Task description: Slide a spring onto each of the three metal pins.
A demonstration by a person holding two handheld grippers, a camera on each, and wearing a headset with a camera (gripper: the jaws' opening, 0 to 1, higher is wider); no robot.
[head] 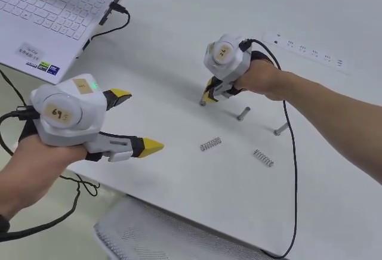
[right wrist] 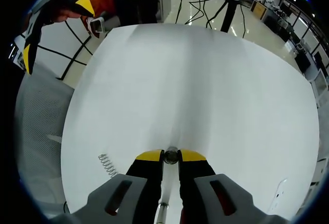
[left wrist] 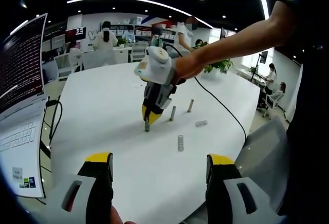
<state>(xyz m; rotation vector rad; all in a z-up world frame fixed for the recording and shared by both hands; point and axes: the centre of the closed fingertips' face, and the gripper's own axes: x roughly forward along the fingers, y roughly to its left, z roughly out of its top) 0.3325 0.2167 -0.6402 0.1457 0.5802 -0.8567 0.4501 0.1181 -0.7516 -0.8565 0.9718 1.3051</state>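
I'm pinching a spring (right wrist: 170, 156) in the right claw (head: 208, 97), holding it end-down over the mid-frame pin (left wrist: 147, 127) for sliding on. Left claw (head: 137, 121) is idling spread, lower left, clear.

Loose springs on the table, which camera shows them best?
Head view: both springs lie clear and close. Left gripper view shows both, small and farther off; right gripper view catches one near its edge.

A white table (head: 179, 33) bears an open laptop (head: 42, 15) at one corner and a power strip (head: 307, 50) farther off. One spring (head: 210, 144) and a second spring (head: 262, 158) lie loose near three upright metal pins (head: 243, 114).
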